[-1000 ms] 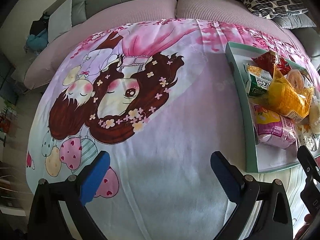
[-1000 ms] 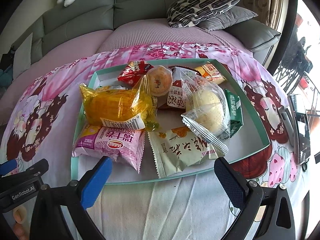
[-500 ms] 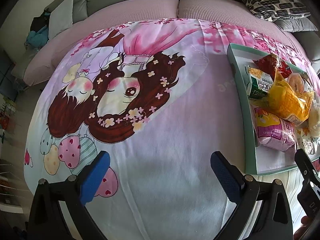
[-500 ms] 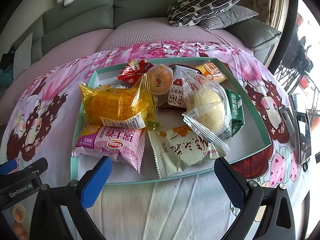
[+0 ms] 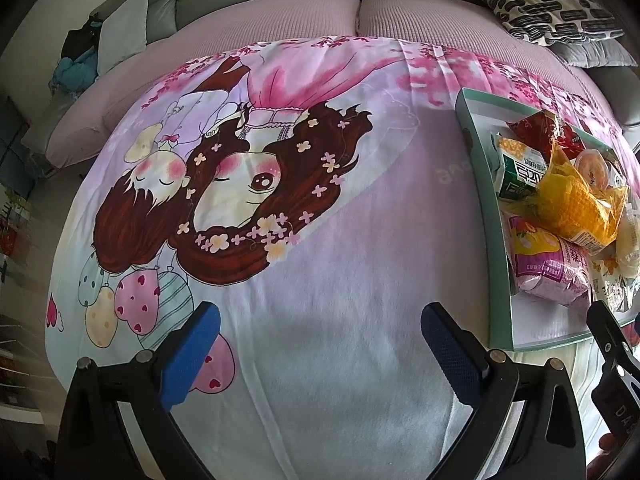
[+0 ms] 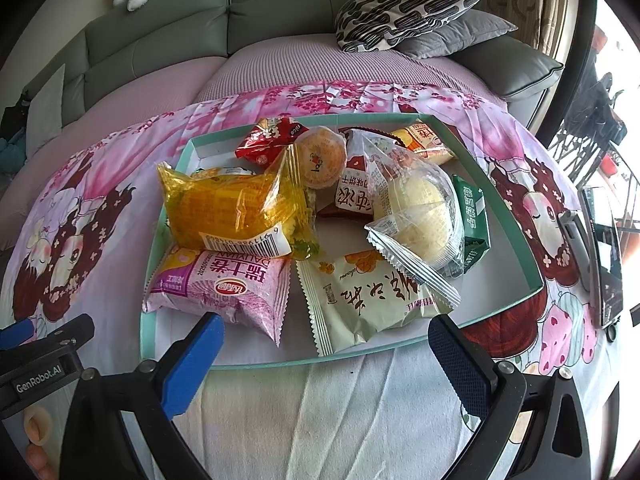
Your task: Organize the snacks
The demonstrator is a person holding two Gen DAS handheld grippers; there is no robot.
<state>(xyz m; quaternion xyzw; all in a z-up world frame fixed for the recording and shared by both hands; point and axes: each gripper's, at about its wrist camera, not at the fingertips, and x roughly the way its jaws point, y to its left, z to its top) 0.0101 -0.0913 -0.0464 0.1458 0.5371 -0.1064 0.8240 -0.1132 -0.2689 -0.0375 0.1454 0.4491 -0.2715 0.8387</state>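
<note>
Blue-padded left gripper (image 5: 316, 344) – fingers wide apart, empty | right gripper (image 6: 326, 352) – same, near tray (image 6: 536, 280)

Ahead of me a grey-green sofa (image 6: 168, 40) fills the upper frame, its pinkish ribbed seat cover (image 6: 280, 68) carrying a black-and-white patterned cushion (image 6: 404, 8) at upper right, with daylight from the window (image 6: 616, 40) at far right.

L wrist cam looks fwd and down over the cartoon cloth (image 5: 320, 300), tray (image 5: 480, 200) at its right edge. R wrist cam sits close above the tray (image 6: 500, 216), facing the sofa (image 6: 160, 40). Both share tray, yellow packet (image 5: 572, 204) (image 6: 232, 208), patterned cushion (image 5: 548, 8) (image 6: 404, 8).
</note>
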